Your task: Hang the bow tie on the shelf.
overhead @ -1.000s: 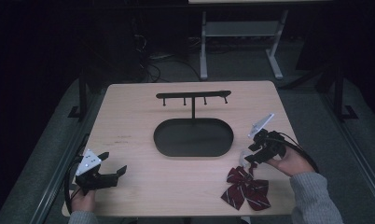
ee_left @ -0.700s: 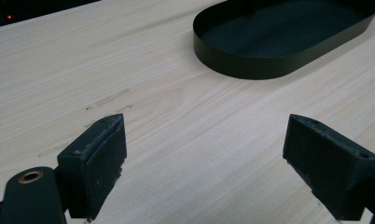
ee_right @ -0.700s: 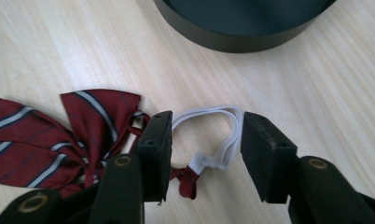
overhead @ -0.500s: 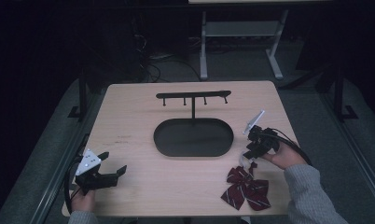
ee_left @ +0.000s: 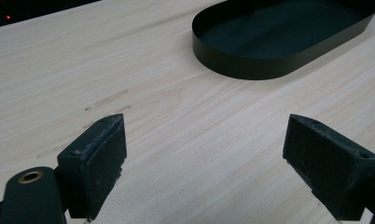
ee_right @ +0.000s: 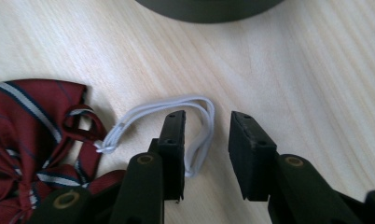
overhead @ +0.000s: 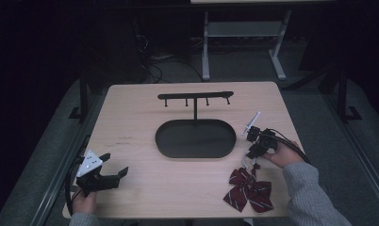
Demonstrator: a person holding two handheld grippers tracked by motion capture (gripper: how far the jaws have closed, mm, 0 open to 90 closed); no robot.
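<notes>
White elastic loop (ee_right: 195, 121) of dark red striped bow tie (overhead: 249, 189) lies between jaws of my right gripper (ee_right: 206, 140), jaws part open, not closed on it. Bow tie near table's front right edge, loop pointing toward black oval tray (overhead: 195, 138). Left gripper (ee_left: 204, 158) wide open, empty, well apart. Pale wood table (overhead: 140, 113); dark room.

grey carpet floor (overhead: 352, 155) — white metal frame (overhead: 239, 33) | cables (overhead: 152, 63) behind table

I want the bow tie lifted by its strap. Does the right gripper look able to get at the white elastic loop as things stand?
Probably yes: the right gripper is open right over the white elastic loop, which runs between its jaws on the bare table, beside the bow tie. Nothing blocks it.
</notes>
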